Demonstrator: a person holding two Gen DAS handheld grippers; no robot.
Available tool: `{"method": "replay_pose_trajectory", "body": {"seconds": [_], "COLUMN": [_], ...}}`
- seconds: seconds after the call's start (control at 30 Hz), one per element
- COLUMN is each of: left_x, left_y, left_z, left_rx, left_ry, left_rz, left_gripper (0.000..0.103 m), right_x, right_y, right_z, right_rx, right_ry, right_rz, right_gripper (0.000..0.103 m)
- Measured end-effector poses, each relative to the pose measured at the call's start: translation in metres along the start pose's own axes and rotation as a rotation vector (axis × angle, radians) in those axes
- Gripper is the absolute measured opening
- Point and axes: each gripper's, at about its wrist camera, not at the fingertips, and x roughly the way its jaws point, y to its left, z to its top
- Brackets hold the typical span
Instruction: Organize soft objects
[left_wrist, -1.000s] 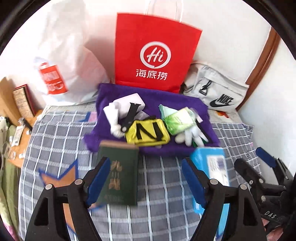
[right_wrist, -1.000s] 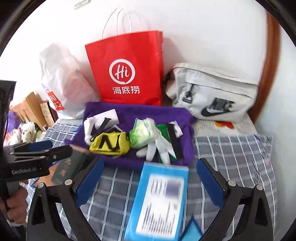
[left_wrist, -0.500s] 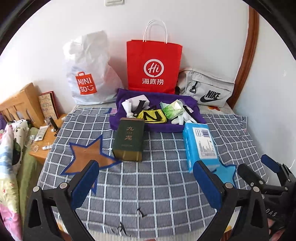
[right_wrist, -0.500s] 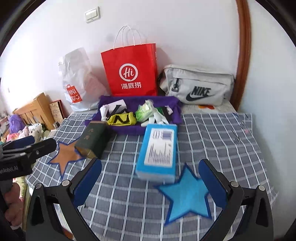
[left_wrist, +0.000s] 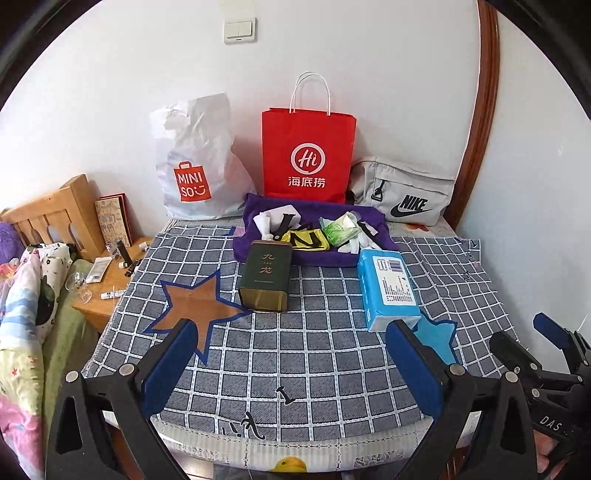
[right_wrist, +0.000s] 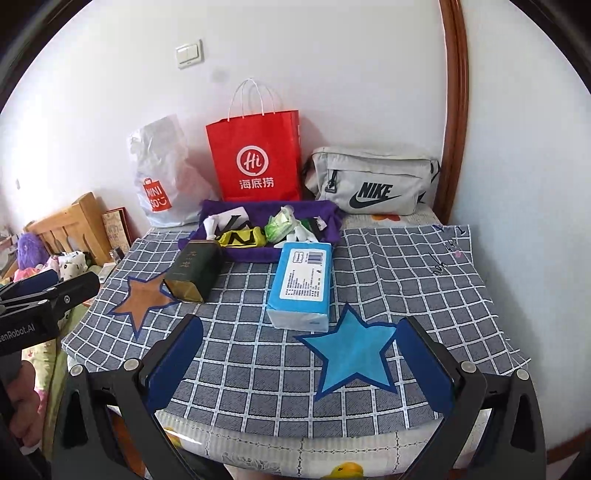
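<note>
**Both grippers clear of the table, nothing in hand — choosing the next pick**

I have the left gripper (left_wrist: 291, 373) spread wide over the near edge of the checked cloth (left_wrist: 332, 354), jaws empty. The right gripper (right_wrist: 299, 365) stands just as wide, also empty, with the blue star (right_wrist: 354, 354) patch showing between its fingers.

Where things lie: the dark green tin (left_wrist: 264, 275) rests on its side with one corner touching the brown star (left_wrist: 195, 314). The blue tissue pack (right_wrist: 303, 284) lies just behind the blue star, its near end close to the star's top point. Behind both sits the purple tray (left_wrist: 258, 251), holding the soft bits: a yellow pouch (left_wrist: 304, 240), a green-and-white packet (left_wrist: 341, 230), white gloves or cloth to either side. Those smaller pieces are too jumbled to sort by eye. Against the wall stand a white Miniso bag (left_wrist: 195, 166), a red paper bag (left_wrist: 308, 155) and a grey Nike pouch (left_wrist: 402, 195).

My reading: I am between steps. The tin and tissue pack look set out beside the stars; the soft items in the tray look untouched.

Next move, as I judge it: bring one gripper forward and down over the tray, and single out one piece. The yellow pouch looks easiest, lying at the front edge. Soft goods will fold under the pads, so I would close on the middle of it, and watch that a neighbour does not snag and come along.
</note>
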Motion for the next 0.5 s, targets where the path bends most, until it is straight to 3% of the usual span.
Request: {"method": "replay_pose_trajectory", "body": {"seconds": [0.5], "left_x": [-0.013], "left_y": [-0.005], "left_z": [-0.004], "left_rx": [0.013], "left_ry": [-0.022], "left_rz": [0.005], "left_gripper": [0.102], "right_x": [-0.006], "right_y": [0.002], "right_z": [-0.004], "right_rx": [-0.003], "right_ry": [0.002], "right_rz": [-0.008], "right_gripper": [0.103]}}
